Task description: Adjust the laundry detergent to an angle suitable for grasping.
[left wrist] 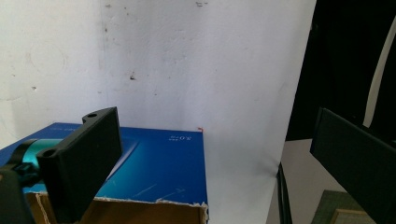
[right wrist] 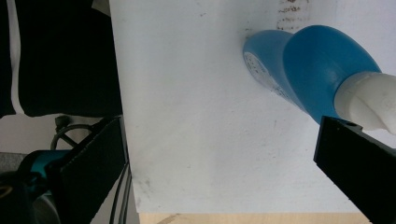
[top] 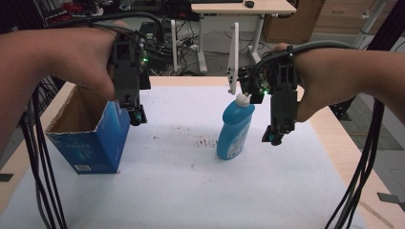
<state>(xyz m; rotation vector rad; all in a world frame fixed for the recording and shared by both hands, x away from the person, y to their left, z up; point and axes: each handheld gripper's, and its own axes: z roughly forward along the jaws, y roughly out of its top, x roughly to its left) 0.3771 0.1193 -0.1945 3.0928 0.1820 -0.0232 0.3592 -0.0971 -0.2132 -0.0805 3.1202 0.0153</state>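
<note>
Tongs on both my hands are spread wide, nothing gripped. Left tongs (top: 137,116) hover at the near corner of the open blue cardboard box (top: 90,138). Blue detergent bottle (top: 235,126) stands upright on the bench (top: 191,191), just left of my right tongs (top: 273,137).

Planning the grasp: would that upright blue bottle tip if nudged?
Probably: the blue bottle is tall on a narrow base and already leans. Its smooth curved plastic may slip between flat jaws. The open right gripper hangs beside it, not touching.
</note>
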